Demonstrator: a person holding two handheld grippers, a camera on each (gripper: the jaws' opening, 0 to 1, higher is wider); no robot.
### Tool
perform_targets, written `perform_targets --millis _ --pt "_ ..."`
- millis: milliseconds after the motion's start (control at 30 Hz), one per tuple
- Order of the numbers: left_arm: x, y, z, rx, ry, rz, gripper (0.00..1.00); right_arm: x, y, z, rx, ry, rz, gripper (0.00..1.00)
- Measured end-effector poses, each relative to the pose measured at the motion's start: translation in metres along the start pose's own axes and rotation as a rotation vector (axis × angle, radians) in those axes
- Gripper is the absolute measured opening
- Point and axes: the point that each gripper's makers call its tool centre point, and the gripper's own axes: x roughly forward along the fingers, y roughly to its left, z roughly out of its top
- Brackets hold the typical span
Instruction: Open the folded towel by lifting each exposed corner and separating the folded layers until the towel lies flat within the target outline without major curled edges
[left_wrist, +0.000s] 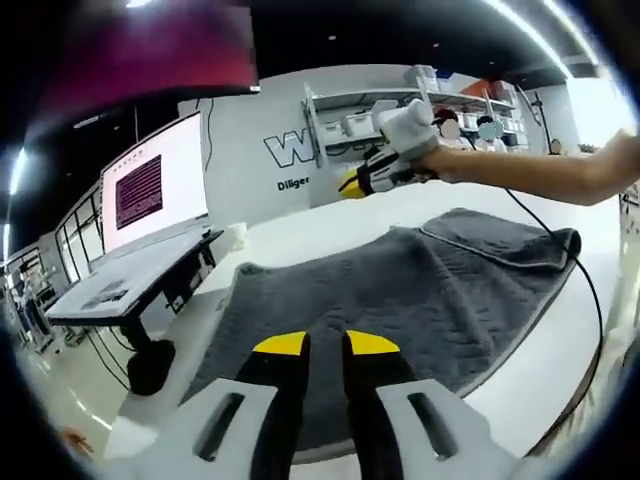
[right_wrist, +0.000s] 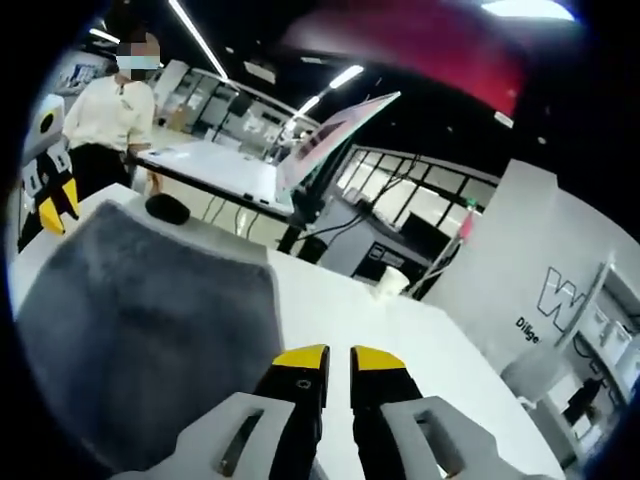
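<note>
We see the grey towel spread across the white table, reaching from just beyond our left gripper toward the far end, where one strip is doubled back on itself as a folded layer; that fold is what is left to open, we judge; the towel's long axis runs away from the left gripper toward that far end

Our left gripper hangs above the near edge of the towel with its yellow-tipped jaws nearly together, only a thin gap between them, and nothing held; in the left gripper view our right gripper is held over the far side of the table, near the folded layer, its tips close together and empty as far as we can tell

In the right gripper view the right gripper has its jaws almost closed on nothing, over bare table, with the towel lying to the left of its tips; the left gripper shows at the towel's far edge

So the right gripper is the nearer to the fold, and we judge it should take that corner
</note>
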Motion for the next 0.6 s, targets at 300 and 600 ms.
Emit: perform_targets --millis 300,600 --pt "0.016 -0.053 0.022 0.113 -0.021 -0.15 0.14 -0.035 -0.01 -0.025 0.003 0.047 -0.01 0.03" --pt "0.025 -0.095 0.041 0.149 -0.051 -0.251 0.14 -0.057 -0.019 -0.039 0.004 0.078 -0.016 0.03"
